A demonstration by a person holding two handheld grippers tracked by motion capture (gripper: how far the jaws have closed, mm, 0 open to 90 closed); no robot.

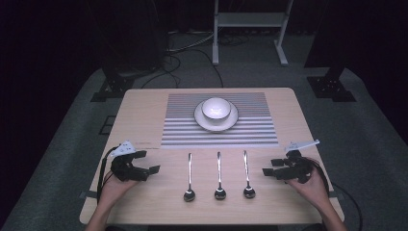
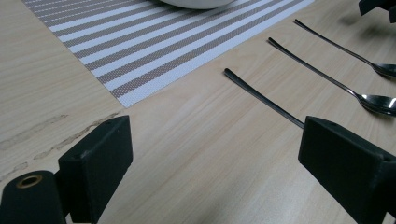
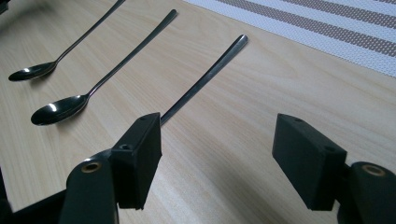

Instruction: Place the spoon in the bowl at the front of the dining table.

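Three steel spoons lie side by side on the wooden table [image 1: 144, 115], handles toward the mat: the left spoon [image 1: 189, 178], the middle spoon [image 1: 219, 175] and the right spoon [image 1: 247, 173]. My left gripper [image 1: 148, 162] rests left of them, jaws open and empty, pointing at the row. In the left gripper view the left gripper [image 2: 215, 154] frames bare wood, with the left spoon's handle [image 2: 261, 98] just past one jaw. My right gripper [image 1: 270, 167] stands open and empty right of the row. In the right gripper view the right gripper [image 3: 219, 149] has the right spoon's handle [image 3: 205, 77] beside it.
A grey-striped placemat [image 1: 250, 130] lies at the back middle of the table, bearing a white plate [image 1: 199, 120] with a white bowl [image 1: 215, 108] on it. Bare wood runs along both sides and the front edge. Stands and cables sit on the floor beyond.
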